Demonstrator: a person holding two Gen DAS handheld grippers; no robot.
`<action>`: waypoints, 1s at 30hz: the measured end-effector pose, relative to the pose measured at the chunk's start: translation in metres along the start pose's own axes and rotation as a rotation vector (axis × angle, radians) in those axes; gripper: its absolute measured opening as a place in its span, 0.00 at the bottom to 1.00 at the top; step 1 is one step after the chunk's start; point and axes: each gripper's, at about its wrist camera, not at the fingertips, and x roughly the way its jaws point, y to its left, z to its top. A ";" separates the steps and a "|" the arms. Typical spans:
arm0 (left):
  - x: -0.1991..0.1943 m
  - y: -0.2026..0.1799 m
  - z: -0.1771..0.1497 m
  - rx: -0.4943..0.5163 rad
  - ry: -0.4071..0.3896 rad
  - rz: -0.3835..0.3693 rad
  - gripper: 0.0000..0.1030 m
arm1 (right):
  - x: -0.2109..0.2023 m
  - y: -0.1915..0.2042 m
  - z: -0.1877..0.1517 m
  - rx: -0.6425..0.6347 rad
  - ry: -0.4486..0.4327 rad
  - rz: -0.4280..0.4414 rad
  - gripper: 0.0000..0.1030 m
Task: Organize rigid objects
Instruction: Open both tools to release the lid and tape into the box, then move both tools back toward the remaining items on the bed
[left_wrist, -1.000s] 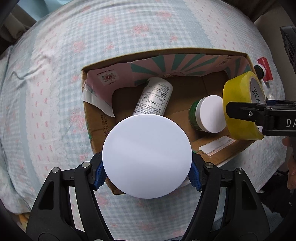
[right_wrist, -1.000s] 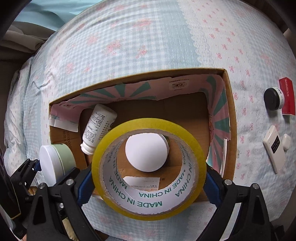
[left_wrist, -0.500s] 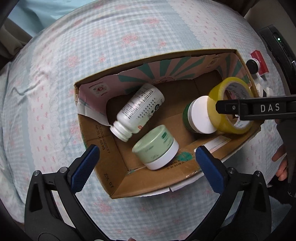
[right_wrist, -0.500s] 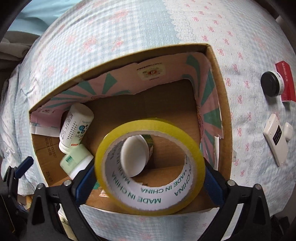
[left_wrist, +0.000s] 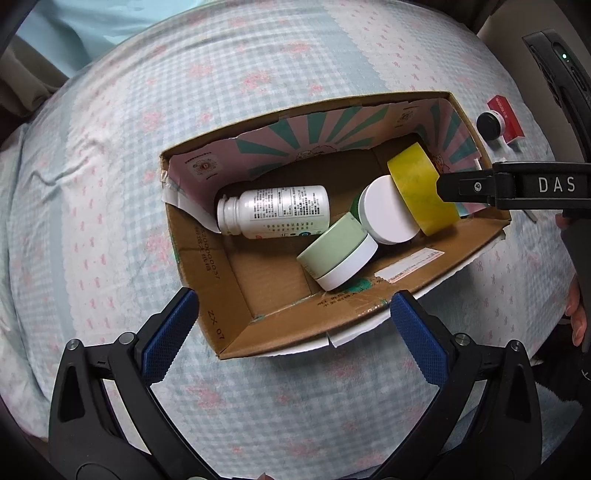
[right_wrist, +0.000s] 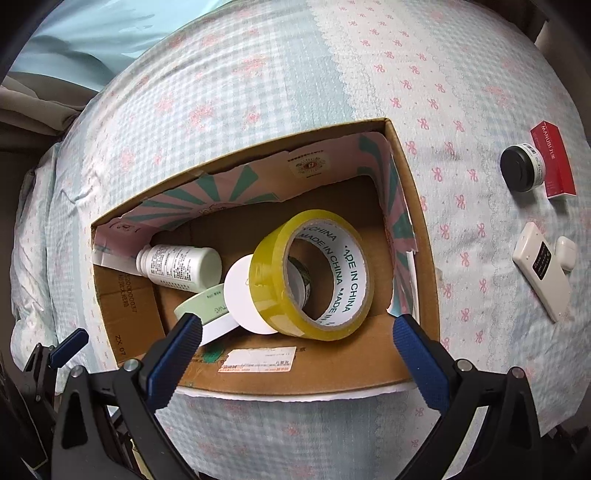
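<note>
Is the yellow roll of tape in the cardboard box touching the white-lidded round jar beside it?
Touching. In the right wrist view the yellow tape roll leans tilted against the white-lidded jar, its rim overlapping the lid with no gap.

Green jar (right_wrist: 299, 275) mostly hidden behind yellow tape roll (right_wrist: 314, 273); label print (right_wrist: 255, 360) illegible.
</note>
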 end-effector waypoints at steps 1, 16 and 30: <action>-0.003 0.002 -0.001 0.000 -0.005 0.002 1.00 | 0.000 0.003 -0.001 -0.011 0.000 -0.005 1.00; -0.081 -0.014 -0.026 0.040 -0.135 0.046 1.00 | -0.077 0.011 -0.034 -0.162 -0.105 -0.040 1.00; -0.128 -0.103 -0.021 0.098 -0.217 -0.020 1.00 | -0.173 -0.066 -0.076 -0.227 -0.240 -0.132 1.00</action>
